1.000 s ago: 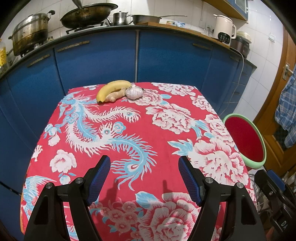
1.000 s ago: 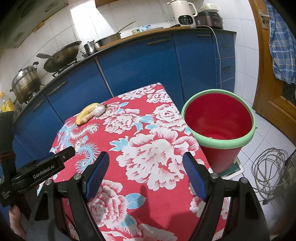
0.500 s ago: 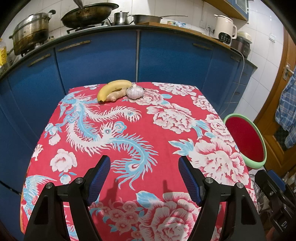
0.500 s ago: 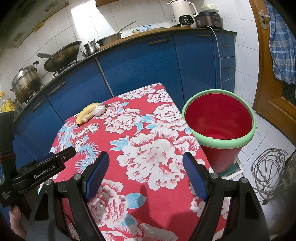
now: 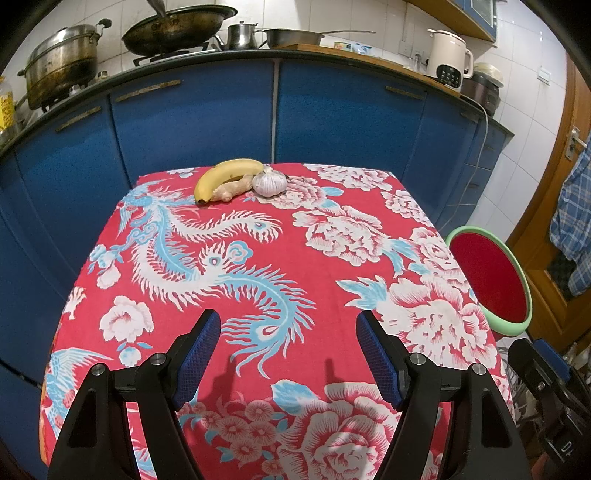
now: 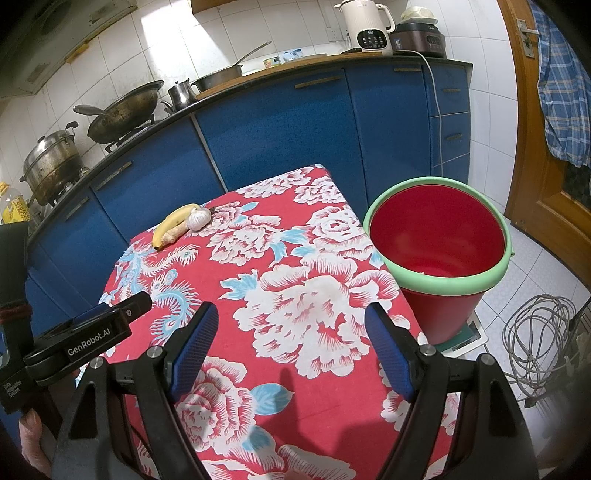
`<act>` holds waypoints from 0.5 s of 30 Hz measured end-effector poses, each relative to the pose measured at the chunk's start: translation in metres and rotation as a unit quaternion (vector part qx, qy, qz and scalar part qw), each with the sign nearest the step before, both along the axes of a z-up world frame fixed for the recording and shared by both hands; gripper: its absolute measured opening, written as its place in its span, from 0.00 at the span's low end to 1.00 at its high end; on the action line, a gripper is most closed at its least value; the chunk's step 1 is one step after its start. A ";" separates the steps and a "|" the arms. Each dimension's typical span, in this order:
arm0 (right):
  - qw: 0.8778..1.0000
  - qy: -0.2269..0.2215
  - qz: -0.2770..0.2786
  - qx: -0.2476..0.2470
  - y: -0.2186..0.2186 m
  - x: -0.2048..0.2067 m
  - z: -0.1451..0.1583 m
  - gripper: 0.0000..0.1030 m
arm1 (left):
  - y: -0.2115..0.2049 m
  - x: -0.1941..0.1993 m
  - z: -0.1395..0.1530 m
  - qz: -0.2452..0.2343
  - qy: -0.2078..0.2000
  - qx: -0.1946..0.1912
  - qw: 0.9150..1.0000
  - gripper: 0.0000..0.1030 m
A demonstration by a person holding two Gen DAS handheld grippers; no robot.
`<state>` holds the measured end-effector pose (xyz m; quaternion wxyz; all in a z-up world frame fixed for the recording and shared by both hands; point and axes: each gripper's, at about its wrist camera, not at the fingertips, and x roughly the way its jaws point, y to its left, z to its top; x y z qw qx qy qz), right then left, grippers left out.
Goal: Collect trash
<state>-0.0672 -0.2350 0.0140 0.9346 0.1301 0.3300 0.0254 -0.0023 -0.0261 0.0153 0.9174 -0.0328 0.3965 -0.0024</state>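
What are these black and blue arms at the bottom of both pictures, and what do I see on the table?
They are hand-held grippers; a person holds one in each hand. Each picture comes from a camera on one gripper, looking along its fingers. The left gripper and the right gripper are both open and hold nothing. At the far end of the flowered tablecloth lie a banana, a piece of ginger and a garlic bulb, close together. A red bucket with a green rim stands beside the table.

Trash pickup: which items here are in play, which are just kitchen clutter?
In play: banana, ginger root, garlic bulb, clustered at the table's far edge; red bucket beside the table.

Clutter: wok, steamer pot, kettle, coiled cable, plaid cloth.
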 end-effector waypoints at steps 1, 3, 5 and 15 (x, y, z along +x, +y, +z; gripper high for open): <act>1.000 0.000 0.000 0.000 0.000 0.000 0.000 0.79 | 0.000 0.000 0.000 0.000 0.000 0.000 1.000 0.75; 1.000 0.001 0.000 0.001 0.000 0.000 0.000 0.79 | 0.000 0.000 0.000 0.000 0.000 0.000 1.000 0.75; 1.000 0.000 0.000 0.000 -0.001 0.000 0.000 0.79 | 0.000 0.000 0.000 0.000 0.000 0.000 1.000 0.75; 1.000 0.000 0.000 0.000 0.000 0.000 0.000 0.79 | -0.001 -0.001 0.000 0.000 0.000 -0.001 1.000 0.75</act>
